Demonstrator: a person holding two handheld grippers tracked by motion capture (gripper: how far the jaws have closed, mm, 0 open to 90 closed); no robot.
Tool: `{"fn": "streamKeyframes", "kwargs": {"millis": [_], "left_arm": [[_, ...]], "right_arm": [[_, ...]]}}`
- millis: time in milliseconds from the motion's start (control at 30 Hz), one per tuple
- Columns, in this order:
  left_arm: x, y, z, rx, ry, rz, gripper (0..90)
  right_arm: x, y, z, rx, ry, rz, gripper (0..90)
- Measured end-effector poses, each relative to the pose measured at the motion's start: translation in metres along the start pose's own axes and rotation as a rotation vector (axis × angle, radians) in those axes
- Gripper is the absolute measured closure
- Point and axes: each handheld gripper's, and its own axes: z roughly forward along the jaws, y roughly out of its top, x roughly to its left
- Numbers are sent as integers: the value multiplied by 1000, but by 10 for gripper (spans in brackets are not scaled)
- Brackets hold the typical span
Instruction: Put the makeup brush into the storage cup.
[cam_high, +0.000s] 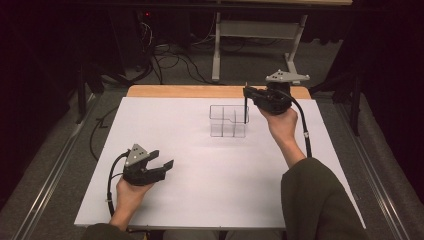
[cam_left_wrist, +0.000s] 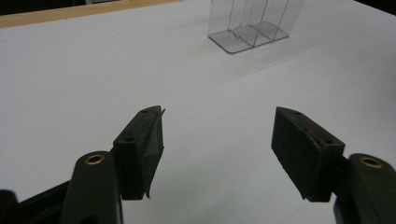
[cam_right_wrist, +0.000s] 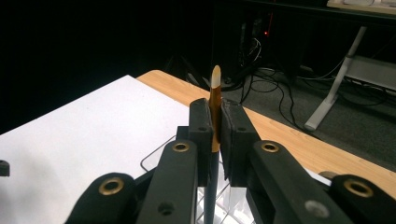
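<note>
Above the clear organizer (cam_high: 228, 121), the right gripper (cam_high: 246, 93) fingers clamp a light, stiff pencil (cam_right_wrist: 215, 109) mid-shaft; the left gripper (cam_high: 165, 159) fingers gape empty.

My slim pencil (cam_right_wrist: 215, 100), orange-bodied with a pale tip, stands upright, its dark lower end dipping into the clear, partitioned box (cam_high: 228, 120) on the white tabletop (cam_high: 200, 165).
</note>
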Motion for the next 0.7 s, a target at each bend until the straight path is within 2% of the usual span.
{"fn": "streamKeyframes", "kwargs": {"millis": [333, 533, 700], "left_arm": [[1, 0, -3, -18, 12, -6, 350], [2, 0, -2, -14, 10, -1, 349], [2, 0, -2, -14, 11, -2, 349]], "right_arm": [[-2, 2, 8, -2, -20, 6, 861], [0, 1, 16, 17, -30, -12, 861], [-1, -1, 19, 35, -42, -7, 860]]}}
